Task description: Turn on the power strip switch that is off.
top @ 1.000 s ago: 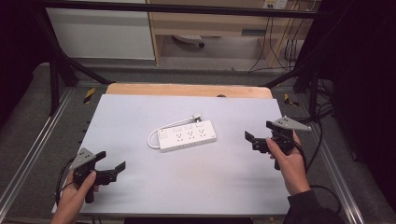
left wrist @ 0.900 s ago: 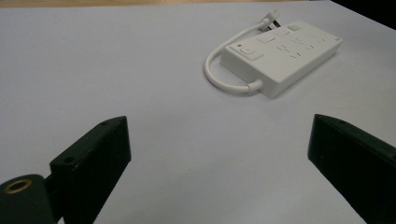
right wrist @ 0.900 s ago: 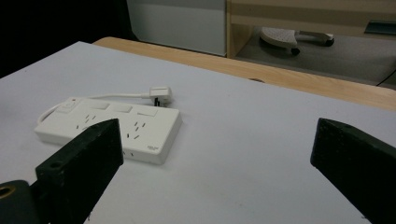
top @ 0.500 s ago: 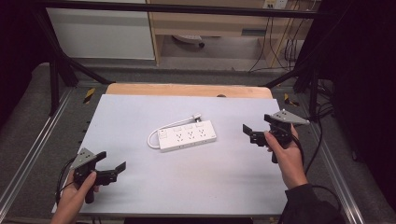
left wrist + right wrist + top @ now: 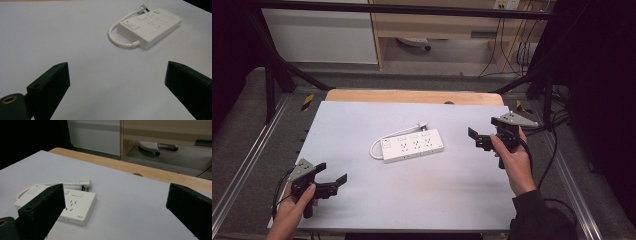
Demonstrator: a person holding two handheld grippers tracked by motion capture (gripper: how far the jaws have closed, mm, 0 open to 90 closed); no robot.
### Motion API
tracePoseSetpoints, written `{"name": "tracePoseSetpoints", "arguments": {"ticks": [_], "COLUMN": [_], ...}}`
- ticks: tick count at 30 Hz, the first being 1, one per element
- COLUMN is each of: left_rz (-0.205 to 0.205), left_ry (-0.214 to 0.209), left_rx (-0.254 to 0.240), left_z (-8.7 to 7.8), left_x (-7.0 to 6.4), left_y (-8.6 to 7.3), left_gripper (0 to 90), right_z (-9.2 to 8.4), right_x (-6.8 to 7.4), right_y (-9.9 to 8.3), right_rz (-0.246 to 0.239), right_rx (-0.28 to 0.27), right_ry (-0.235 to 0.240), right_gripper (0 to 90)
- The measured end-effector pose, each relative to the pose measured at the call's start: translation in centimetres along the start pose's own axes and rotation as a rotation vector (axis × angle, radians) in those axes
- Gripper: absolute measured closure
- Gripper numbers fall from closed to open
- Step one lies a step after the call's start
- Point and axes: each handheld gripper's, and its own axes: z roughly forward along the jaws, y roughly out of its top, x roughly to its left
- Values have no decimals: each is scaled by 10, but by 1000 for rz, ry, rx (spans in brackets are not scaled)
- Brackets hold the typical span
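Observation:
A white power strip [image 5: 412,146] lies flat in the middle of the white table top [image 5: 362,120], its short cord looped round the left end and its plug [image 5: 423,125] resting behind it. My left gripper [image 5: 332,172] is open near the front left corner, well short of the strip, with nothing between its jaws. In the left gripper view the strip [image 5: 150,27] lies ahead and to the right of my left gripper [image 5: 117,82]. My right gripper [image 5: 477,139] hangs open just right of the strip. In the right gripper view, my right gripper [image 5: 116,205] faces the strip's end [image 5: 77,207].
A wooden table edge [image 5: 412,96] runs along the back of the white sheet. Black frame bars [image 5: 272,75] and metal rails flank the table. Cables [image 5: 557,145] trail at the right. A cabinet and a chair base [image 5: 152,146] stand beyond the table.
My right gripper has drifted slightly left and away from the person, closer to the strip's right end. The left gripper and the strip stay put.

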Motion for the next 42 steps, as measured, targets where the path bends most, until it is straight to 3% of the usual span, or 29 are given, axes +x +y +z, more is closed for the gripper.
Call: {"name": "tracePoseSetpoints", "arguments": {"ticks": [30, 42], "left_rz": [2, 0], "left_ry": [-5, -3], "left_rx": [15, 11], "left_z": [2, 2], "left_x": [0, 0], "left_y": [-1, -1], "left_gripper": [61, 61], "right_z": [39, 51], "right_x": [2, 4], "right_y": [16, 21], "right_rz": [-10, -20], "right_rx": [30, 40], "right_ry": [-53, -43], "right_gripper": [38, 38]}}
